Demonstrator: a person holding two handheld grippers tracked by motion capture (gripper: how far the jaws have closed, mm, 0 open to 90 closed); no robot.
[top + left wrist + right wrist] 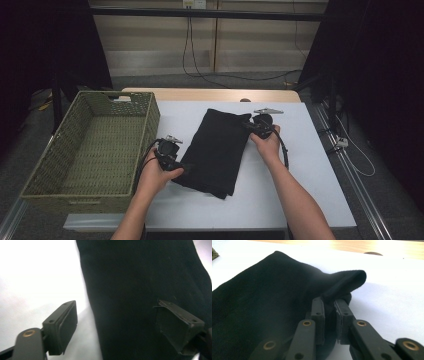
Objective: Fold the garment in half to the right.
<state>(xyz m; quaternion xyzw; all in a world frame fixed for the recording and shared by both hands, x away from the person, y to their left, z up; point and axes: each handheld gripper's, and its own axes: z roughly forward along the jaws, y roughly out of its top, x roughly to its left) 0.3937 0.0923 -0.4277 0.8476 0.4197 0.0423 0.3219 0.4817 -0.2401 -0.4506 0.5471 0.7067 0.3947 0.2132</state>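
High view | black cloth unlabelled | right gripper pinching its corner

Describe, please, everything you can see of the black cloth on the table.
The black cloth is soft, matte fabric, folded into a long rectangle. It lies flat and slanted on the white table, right of the woven basket and apart from it. Its far right corner is lifted and pinched by the right tool. The left tool stands open over its near left edge, one jaw over the fabric, one over the table; its pads do not press the cloth.
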